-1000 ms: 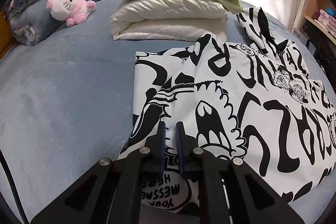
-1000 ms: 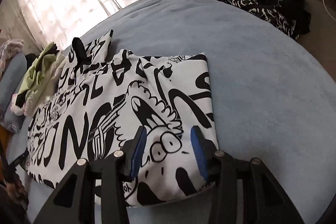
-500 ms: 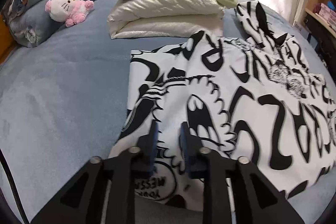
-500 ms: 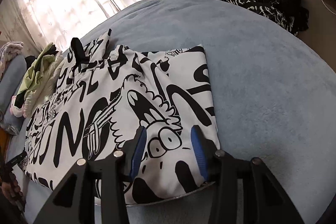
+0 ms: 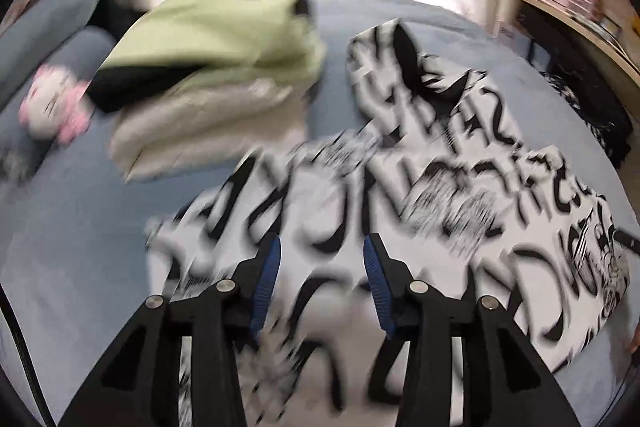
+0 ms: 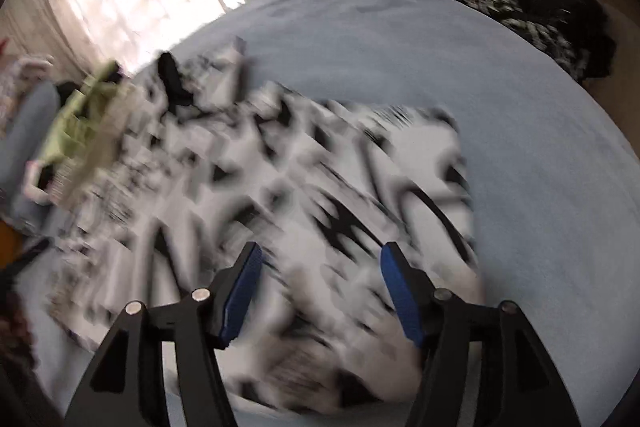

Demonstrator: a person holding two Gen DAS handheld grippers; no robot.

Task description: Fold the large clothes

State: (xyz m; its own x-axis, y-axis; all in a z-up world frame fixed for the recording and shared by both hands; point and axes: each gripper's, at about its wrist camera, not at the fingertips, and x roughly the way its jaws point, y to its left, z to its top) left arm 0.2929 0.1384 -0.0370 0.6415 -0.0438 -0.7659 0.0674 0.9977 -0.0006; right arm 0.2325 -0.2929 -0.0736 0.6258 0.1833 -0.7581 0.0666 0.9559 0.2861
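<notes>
Several folded clothes [image 5: 208,39] lie stacked beside the printed garment [image 5: 460,195].

You see a white garment [image 5: 460,195] covered in bold black graffiti lettering on a pale blue bed [image 5: 80,227], a green-over-black-over-cream pile [image 5: 208,67] at upper left, a pink-and-white plush [image 5: 52,103] at far left, and blue pads [image 5: 266,279] on black fingers.

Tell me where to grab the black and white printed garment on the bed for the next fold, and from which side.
Likely the near hem of the printed garment, one corner per gripper, coming from above at the near side. It lies flat on the blue bed, so only edges offer a pinchable lip. Both the left gripper and right gripper have just been opening, nothing pinched.
</notes>
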